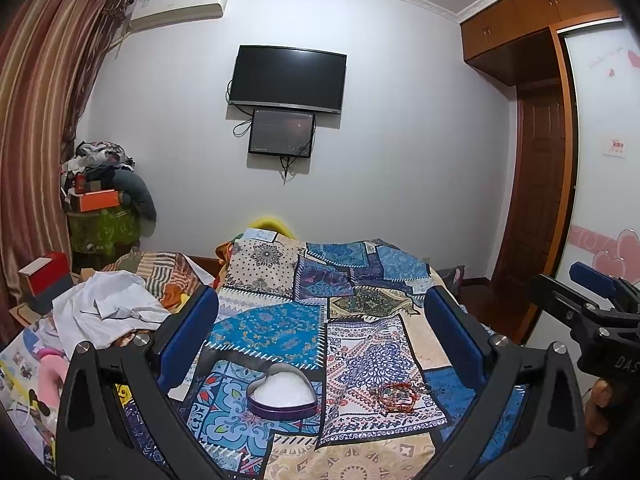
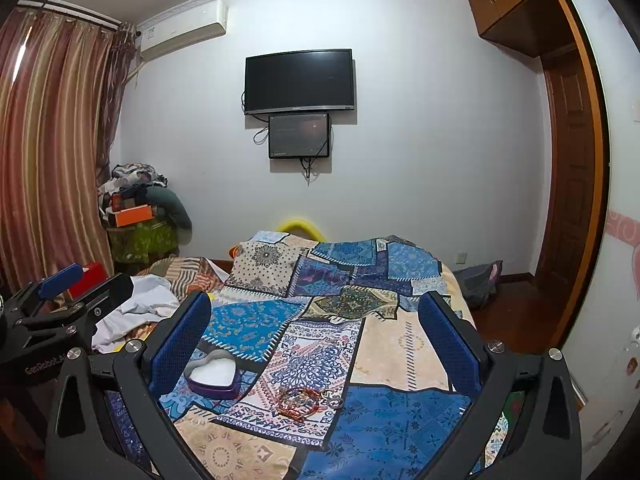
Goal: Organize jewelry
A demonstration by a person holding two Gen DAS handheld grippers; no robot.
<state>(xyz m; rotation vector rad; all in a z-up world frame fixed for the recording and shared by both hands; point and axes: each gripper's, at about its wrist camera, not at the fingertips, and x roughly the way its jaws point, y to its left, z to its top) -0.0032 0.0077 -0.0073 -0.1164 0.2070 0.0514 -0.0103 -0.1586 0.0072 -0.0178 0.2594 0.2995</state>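
A purple heart-shaped tin [image 1: 282,392] with a white lining sits open on the patchwork bedspread [image 1: 280,328]; it also shows in the right wrist view [image 2: 213,374]. A tangle of red beaded bracelets [image 1: 396,397] lies on the cloth to its right, seen too in the right wrist view [image 2: 301,400] with a small metal ring beside it. My left gripper [image 1: 320,340] is open and empty, held above the tin and bracelets. My right gripper [image 2: 316,344] is open and empty, above the bracelets. Each gripper shows at the edge of the other's view.
Crumpled white cloth [image 1: 108,308] and a red box [image 1: 44,280] lie at the bed's left. A pile of clothes and an orange box [image 1: 98,200] stand in the far left corner. A TV [image 1: 286,78] hangs on the far wall. Wardrobe and door [image 1: 540,200] are right.
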